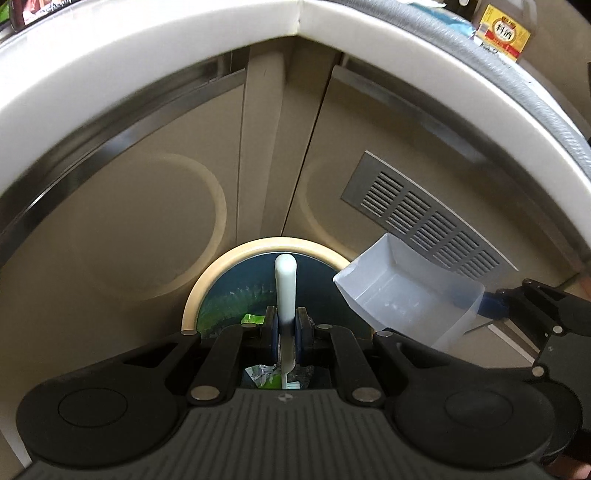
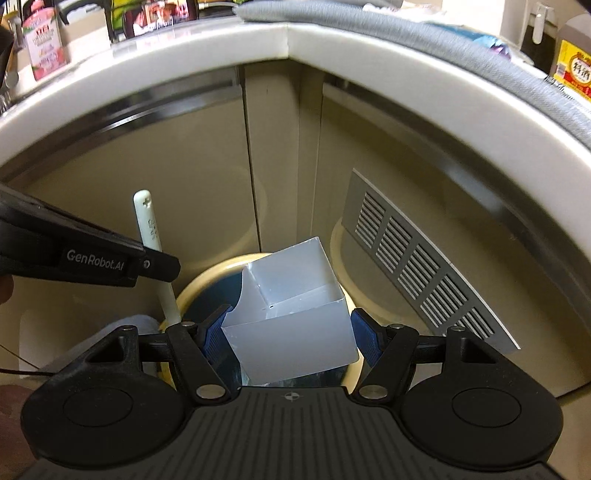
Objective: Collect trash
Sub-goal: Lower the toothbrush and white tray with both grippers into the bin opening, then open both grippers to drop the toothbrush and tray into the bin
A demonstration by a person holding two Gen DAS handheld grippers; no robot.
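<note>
Faced a corner of beige cabinet doors (image 1: 147, 221) under a thick white worktop (image 1: 110, 66) edge, with a grey slatted vent panel (image 2: 424, 273) on the right-hand door. Looked down into a round bin (image 1: 207, 280) with a cream rim and dark liner, standing on the floor in that corner. Saw, up on the worktop at far right, a bottle with a yellow and red label (image 1: 504, 33), and at far left a pink packet (image 2: 44, 48).

Held over the bin's right side by the right gripper (image 2: 291, 332): a translucent white plastic box (image 2: 295, 317), open-topped and tilted, its jaws clamped on the two opposite side walls with the blue pads pressed against them. Appeared in the left wrist view as an open container (image 1: 410, 295) tipped toward the bin, just beside the rim.

Held over the bin's middle by the left gripper (image 1: 286, 325): a slim white toothbrush (image 1: 285, 291), upright, handle end up, jaws closed tight on its shaft, bristle end hanging below the pads. Stood just left of the box in the right wrist view, apart from it.

Lay inside the bin: a crumpled green and silver wrapper (image 1: 264, 376), beneath the toothbrush head, and a small green scrap (image 1: 251, 319) nearby.
</note>
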